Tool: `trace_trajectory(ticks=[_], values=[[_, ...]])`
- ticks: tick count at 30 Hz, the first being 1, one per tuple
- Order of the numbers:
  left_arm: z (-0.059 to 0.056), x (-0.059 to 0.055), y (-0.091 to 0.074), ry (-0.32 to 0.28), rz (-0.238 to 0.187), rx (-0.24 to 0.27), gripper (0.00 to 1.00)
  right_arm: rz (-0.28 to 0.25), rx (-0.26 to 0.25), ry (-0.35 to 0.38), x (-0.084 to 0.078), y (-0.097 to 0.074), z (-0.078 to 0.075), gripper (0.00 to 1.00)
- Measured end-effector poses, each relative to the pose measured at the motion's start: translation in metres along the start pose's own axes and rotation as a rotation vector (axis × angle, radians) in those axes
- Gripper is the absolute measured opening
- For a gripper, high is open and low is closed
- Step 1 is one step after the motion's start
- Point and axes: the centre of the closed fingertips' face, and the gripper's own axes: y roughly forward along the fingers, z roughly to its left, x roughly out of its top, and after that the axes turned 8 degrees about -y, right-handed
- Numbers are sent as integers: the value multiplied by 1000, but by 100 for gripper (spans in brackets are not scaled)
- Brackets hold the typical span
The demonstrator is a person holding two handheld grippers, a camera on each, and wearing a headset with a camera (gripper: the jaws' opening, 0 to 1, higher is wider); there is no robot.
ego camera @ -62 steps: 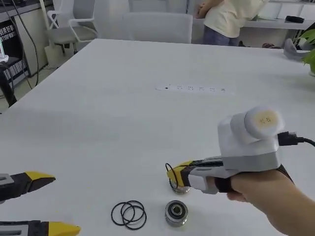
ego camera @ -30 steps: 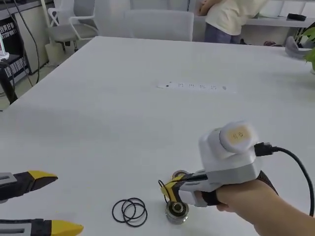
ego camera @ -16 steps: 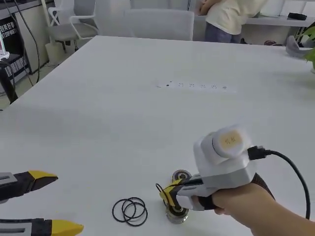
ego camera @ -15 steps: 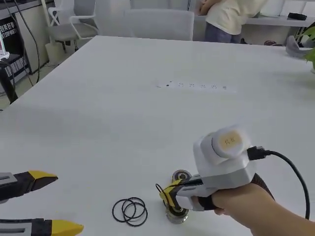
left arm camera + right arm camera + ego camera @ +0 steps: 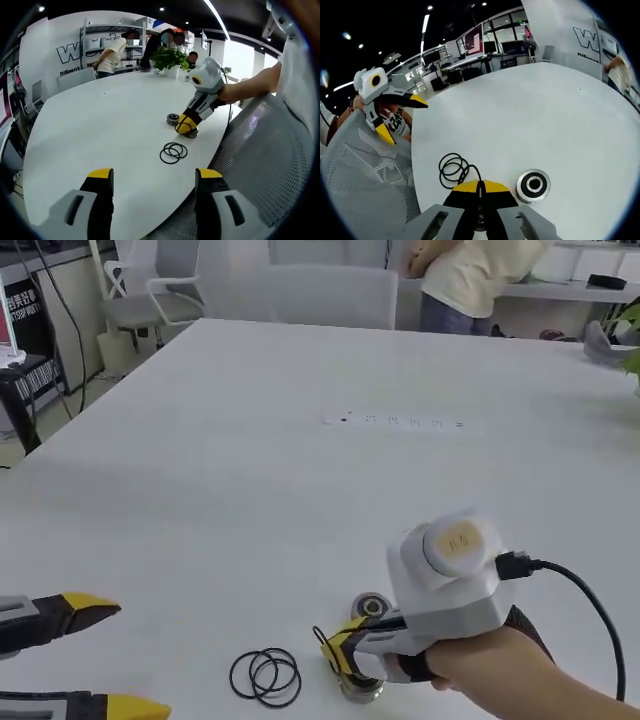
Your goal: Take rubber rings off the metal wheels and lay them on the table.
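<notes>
My right gripper [image 5: 338,651] hangs low over the near metal wheel [image 5: 361,689], its yellow jaws shut on a thin black rubber ring [image 5: 320,638] that loops out from the tips. A second wheel [image 5: 370,605] lies just behind it, also seen as wheel [image 5: 533,184]. A small pile of loose rings [image 5: 265,677] lies on the white table to the left; the pile of rings [image 5: 453,168] sits just ahead of the right gripper [image 5: 481,188]. My left gripper [image 5: 118,658] stays at the table's near left corner, open and holding nothing. From the left gripper [image 5: 155,176] I see the rings [image 5: 173,151].
A flush power strip [image 5: 395,421] sits mid-table. Office chairs [image 5: 320,295] and a person [image 5: 465,280] stand beyond the far edge, and a plant [image 5: 170,57] grows at one end. A grey mesh chair [image 5: 260,150] is close to the near edge.
The right gripper has carried the held ring from the far wheel down and left, over the near wheel, toward the ring pile. The left gripper has stayed put and open.
</notes>
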Motion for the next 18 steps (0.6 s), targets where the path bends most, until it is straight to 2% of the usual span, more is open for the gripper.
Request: trace_trajectory(ticks=[18], values=[[-1, -1, 0, 4, 6, -2, 64, 0, -3, -8, 0, 1, 0, 0]])
